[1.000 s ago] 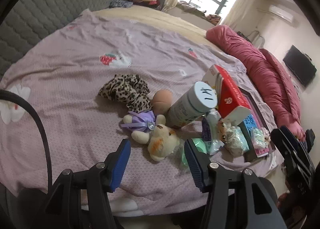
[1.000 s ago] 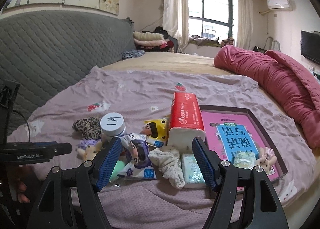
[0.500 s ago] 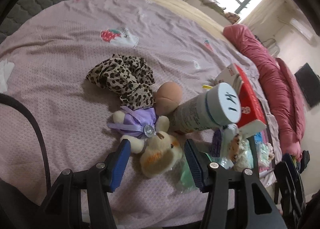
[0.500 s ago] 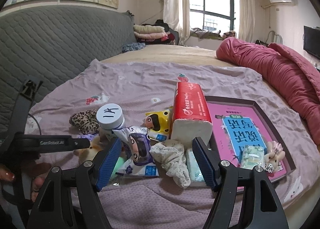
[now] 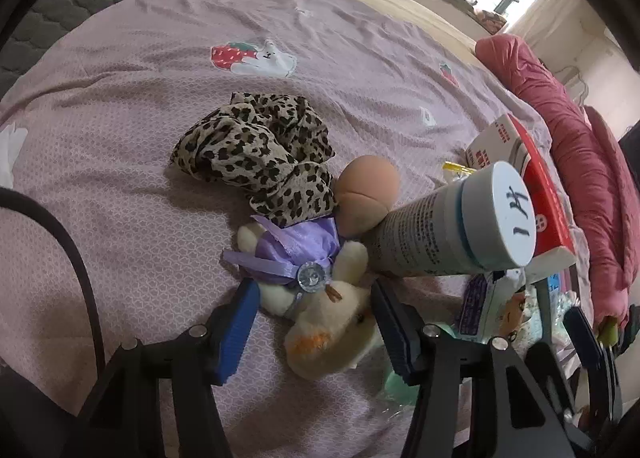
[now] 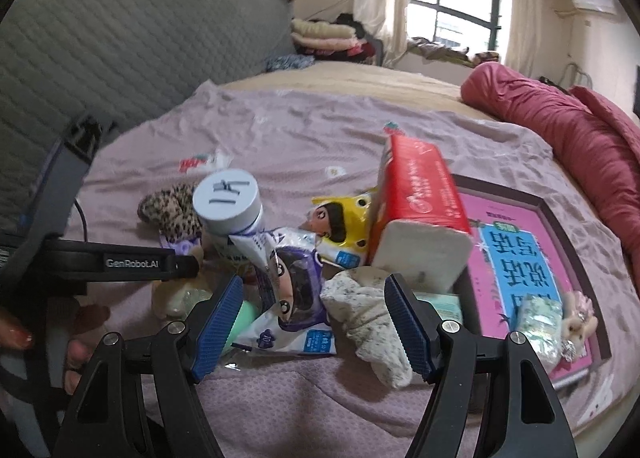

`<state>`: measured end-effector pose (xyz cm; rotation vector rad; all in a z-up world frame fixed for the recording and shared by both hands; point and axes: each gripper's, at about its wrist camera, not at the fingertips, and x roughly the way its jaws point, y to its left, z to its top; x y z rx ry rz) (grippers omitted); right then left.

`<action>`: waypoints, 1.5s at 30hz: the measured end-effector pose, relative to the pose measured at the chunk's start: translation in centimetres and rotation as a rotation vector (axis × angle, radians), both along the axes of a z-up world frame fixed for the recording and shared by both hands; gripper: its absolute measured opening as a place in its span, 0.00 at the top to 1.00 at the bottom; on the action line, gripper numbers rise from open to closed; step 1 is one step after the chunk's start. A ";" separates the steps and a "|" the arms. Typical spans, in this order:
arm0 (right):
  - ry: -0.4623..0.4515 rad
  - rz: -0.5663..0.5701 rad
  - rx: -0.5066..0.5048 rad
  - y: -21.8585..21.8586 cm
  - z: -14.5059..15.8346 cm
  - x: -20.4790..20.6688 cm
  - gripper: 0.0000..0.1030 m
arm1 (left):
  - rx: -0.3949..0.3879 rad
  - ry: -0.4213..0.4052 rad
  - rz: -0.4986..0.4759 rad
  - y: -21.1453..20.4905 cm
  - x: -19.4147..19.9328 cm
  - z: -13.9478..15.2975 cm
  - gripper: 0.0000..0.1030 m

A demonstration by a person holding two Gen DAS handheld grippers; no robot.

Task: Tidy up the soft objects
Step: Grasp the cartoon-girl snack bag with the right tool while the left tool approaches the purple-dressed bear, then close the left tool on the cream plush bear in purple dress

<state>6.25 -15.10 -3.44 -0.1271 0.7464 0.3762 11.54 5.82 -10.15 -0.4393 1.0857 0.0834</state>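
Plush bear: lying against the white-capped bottle; I am widening my left gripper, still empty, around its neck, keeping clear of the bottle; right gripper gaping, empty

A white-capped cylindrical bottle with handwriting on its lid stands tilted on the mauve bedspread, just beside a red tissue pack that leans on a pink picture book. Two cartoon-faced snack packets lie in front. Behind, a crimson quilt runs along the bed's edge below a window.
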 end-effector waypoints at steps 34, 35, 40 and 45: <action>-0.030 0.089 0.009 1.2 -2.2 2.5 0.68 | 0.001 -0.051 -0.057 -0.4 -0.9 -0.9 0.51; -0.026 0.086 0.027 0.9 -2.1 2.5 0.68 | -0.008 -0.056 -0.057 -0.3 -1.0 -0.8 0.53; -0.022 0.074 0.071 -0.2 -1.4 1.9 0.68 | -0.071 -0.080 -0.049 0.7 -1.9 -0.5 0.57; -0.024 0.066 0.110 -1.0 -0.9 1.5 0.68 | -0.051 -0.087 -0.060 0.7 -3.0 0.3 0.59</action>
